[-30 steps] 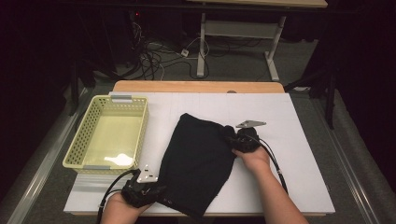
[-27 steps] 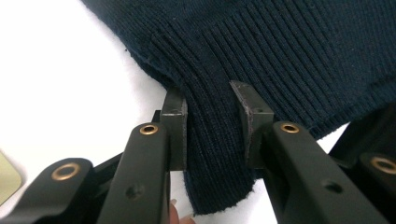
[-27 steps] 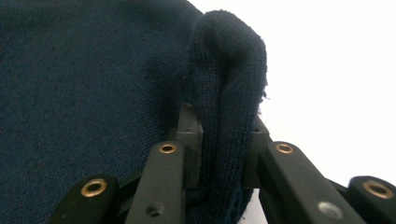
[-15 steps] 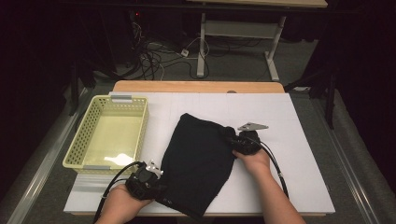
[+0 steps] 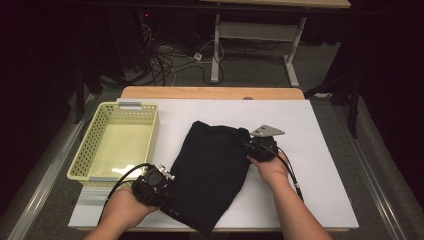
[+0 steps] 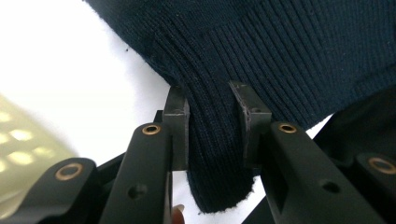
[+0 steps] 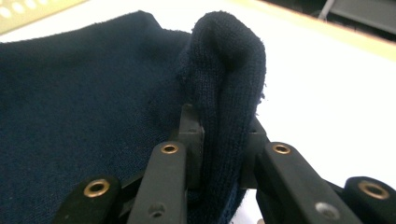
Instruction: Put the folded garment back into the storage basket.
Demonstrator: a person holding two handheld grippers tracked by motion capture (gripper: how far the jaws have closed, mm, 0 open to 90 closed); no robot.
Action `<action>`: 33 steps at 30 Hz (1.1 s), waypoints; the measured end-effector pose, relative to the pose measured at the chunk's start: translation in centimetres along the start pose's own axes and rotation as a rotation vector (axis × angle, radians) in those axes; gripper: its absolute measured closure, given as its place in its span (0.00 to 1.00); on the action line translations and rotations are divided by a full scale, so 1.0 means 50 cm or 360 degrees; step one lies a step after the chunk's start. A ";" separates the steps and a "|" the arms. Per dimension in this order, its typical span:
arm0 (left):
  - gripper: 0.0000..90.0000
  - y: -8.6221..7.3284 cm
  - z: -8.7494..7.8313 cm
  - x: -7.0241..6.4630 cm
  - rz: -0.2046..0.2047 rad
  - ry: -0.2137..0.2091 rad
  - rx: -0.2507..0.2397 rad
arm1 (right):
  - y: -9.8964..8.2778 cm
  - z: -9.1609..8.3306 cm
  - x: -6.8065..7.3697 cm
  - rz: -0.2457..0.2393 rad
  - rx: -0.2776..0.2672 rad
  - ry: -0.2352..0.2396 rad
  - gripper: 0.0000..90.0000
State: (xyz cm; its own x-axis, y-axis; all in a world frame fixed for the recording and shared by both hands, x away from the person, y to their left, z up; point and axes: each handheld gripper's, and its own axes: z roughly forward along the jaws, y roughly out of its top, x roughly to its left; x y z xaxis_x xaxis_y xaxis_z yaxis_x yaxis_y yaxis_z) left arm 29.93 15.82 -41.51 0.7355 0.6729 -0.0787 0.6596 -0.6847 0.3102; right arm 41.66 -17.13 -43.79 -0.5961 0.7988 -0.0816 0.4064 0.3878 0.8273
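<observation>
Since a second ago, the left tongs [image 5: 167,181] have slid from the near worktop edge up against the dark knit garment's [image 5: 212,170] near-left side, toward the basket. Their jaws now pinch a ribbed fold of the garment [image 6: 215,140] between them. The garment lies spread on the white worktop [image 5: 320,150], just right of the pale yellow basket [image 5: 85,152]. On the garment's far-right corner, the right tongs [image 5: 249,145] are clamped on a raised bunch of the cloth [image 7: 224,107], a grey plate [image 5: 267,131] on top. A hand grips each tool at the garment's near side.
</observation>
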 end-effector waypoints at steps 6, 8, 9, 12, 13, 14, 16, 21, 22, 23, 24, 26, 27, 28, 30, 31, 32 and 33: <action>0.77 -0.011 0.002 0.014 -0.0020 0.0011 0.0070 | -0.003 0.029 0.020 0.0019 -0.0005 0.0020 0.87; 0.77 -0.009 0.007 0.015 -0.0014 0.0009 0.0090 | -0.013 0.041 0.020 0.0034 0.0020 0.0009 0.87; 0.77 -0.007 0.010 0.015 -0.0013 0.0007 0.0100 | -0.019 0.045 0.018 0.0055 0.0031 0.0007 0.87; 0.77 -0.002 0.018 0.015 -0.0001 0.0002 0.0136 | -0.036 0.056 0.014 0.0061 0.0075 0.0003 0.87; 0.77 -0.001 0.021 0.015 0.0001 0.0003 0.0146 | -0.041 0.059 0.013 0.0047 0.0083 -0.0002 0.87; 0.77 0.000 0.023 0.015 0.0006 0.0003 0.0157 | -0.045 0.062 0.014 0.0049 0.0084 -0.0002 0.87; 0.77 0.002 0.028 0.015 0.0017 0.0000 0.0175 | -0.050 0.065 0.013 0.0065 0.0090 0.0005 0.87; 0.77 0.006 0.033 0.019 0.0012 -0.0022 0.0202 | -0.050 0.066 0.014 0.0047 0.0092 0.0000 0.87; 0.77 0.007 0.033 0.020 0.0013 -0.0027 0.0205 | -0.050 0.066 0.015 0.0051 0.0094 -0.0004 0.87; 0.77 0.007 0.032 0.021 0.0012 -0.0030 0.0208 | -0.050 0.066 0.016 0.0044 0.0091 -0.0006 0.87; 0.77 0.008 0.032 0.022 0.0013 -0.0033 0.0210 | -0.050 0.065 0.016 0.0040 0.0089 -0.0008 0.87; 0.77 0.010 0.029 0.023 0.0008 -0.0039 0.0220 | -0.048 0.065 0.014 0.0041 0.0094 -0.0003 0.87; 0.77 0.012 0.027 0.023 0.0002 -0.0043 0.0225 | -0.046 0.064 0.014 0.0040 0.0095 -0.0004 0.87; 0.76 0.014 0.024 0.023 0.0007 -0.0046 0.0235 | -0.043 0.061 0.013 0.0031 0.0090 -0.0004 0.87; 0.76 0.019 0.017 0.024 0.0008 -0.0051 0.0248 | -0.032 0.053 0.015 0.0026 0.0074 -0.0009 0.87; 0.76 0.021 0.014 0.024 0.0010 -0.0052 0.0253 | -0.026 0.048 0.016 0.0023 0.0059 -0.0010 0.87; 0.76 0.023 0.010 0.023 0.0015 -0.0051 0.0258 | -0.019 0.043 0.016 0.0014 0.0041 -0.0011 0.87; 0.76 0.025 0.006 0.022 0.0019 -0.0047 0.0259 | -0.013 0.038 0.018 0.0014 0.0028 -0.0015 0.87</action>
State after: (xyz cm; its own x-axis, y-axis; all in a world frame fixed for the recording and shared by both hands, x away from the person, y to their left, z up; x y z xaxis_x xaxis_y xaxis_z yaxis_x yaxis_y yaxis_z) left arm 31.60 15.59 -41.46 0.7460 0.6576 -0.1047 0.6655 -0.7304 0.1538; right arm 42.18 -15.80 -45.45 -0.5862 0.8063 -0.0797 0.4235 0.3888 0.8182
